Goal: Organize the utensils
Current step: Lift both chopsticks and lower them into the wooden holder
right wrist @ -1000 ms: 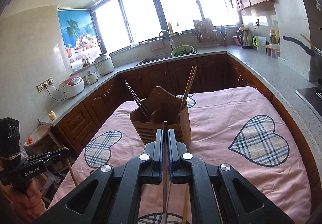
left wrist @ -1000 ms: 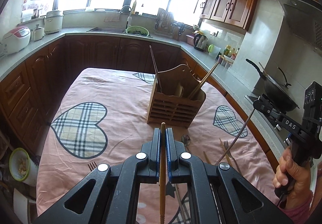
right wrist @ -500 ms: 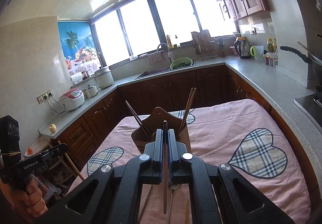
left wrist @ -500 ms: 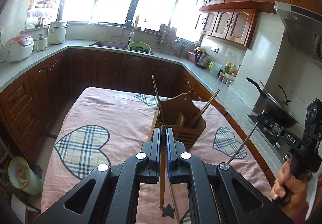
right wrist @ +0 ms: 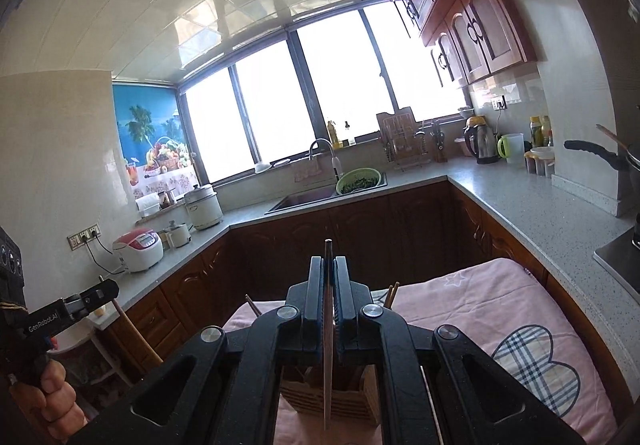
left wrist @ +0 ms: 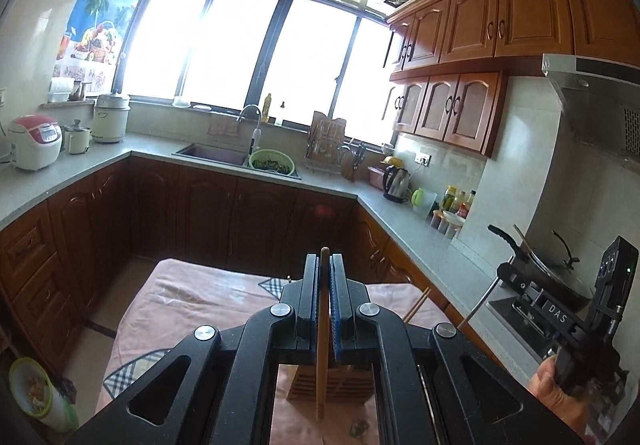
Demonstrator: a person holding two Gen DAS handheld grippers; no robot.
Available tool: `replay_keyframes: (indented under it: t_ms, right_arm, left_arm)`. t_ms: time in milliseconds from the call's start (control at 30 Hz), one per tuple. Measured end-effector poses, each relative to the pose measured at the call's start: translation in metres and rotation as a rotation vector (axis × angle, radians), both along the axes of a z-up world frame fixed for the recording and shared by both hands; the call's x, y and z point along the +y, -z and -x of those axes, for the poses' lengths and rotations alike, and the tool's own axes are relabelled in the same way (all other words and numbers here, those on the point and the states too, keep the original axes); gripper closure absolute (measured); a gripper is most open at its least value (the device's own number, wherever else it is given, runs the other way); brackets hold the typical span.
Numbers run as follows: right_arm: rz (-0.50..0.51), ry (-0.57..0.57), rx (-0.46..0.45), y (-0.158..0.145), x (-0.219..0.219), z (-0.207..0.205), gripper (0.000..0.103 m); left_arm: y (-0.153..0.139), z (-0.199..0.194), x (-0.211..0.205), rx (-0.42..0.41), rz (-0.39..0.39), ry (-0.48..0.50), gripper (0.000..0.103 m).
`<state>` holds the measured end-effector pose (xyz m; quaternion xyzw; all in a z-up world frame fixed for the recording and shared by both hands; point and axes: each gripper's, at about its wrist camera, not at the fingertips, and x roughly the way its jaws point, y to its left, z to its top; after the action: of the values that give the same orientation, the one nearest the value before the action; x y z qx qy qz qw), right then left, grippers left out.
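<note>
Chopstick (left wrist: 322, 329) clamped upright — left gripper (left wrist: 324, 265)

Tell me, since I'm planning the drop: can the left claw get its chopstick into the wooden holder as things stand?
Probably yes. The left claw is shut on the wooden chopstick, whose lower end hangs in front of the wooden holder; nothing visible blocks the way.

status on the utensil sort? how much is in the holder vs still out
Done: a few chopsticks already stand in the slatted wooden utensil holder on the pink cloth-covered table. In hand: the left gripper is shut on a light wooden chopstick, the right gripper on a thin dark stick-like utensil, both raised above the holder. Left: dropping both in; anything still on the table is hidden by the grippers.
</note>
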<state>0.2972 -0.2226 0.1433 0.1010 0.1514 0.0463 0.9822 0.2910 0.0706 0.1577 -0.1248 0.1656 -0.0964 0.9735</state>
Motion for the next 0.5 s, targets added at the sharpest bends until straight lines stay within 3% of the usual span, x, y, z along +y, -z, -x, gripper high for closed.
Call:
replay_keyframes:
  t_ms: [233, 500]
  right_arm:
    - [0.000, 0.025, -0.042, -0.005, -0.006, -0.036, 0.099]
    - [0.060, 0.049, -0.031, 0.028, 0.002, -0.057, 0.099]
  left_arm:
    - [0.015, -0.055, -0.013, -0.038, 0.009, -0.026, 0.100]
    - [0.070, -0.123, -0.026, 0.052, 0.038, -0.049, 0.100]
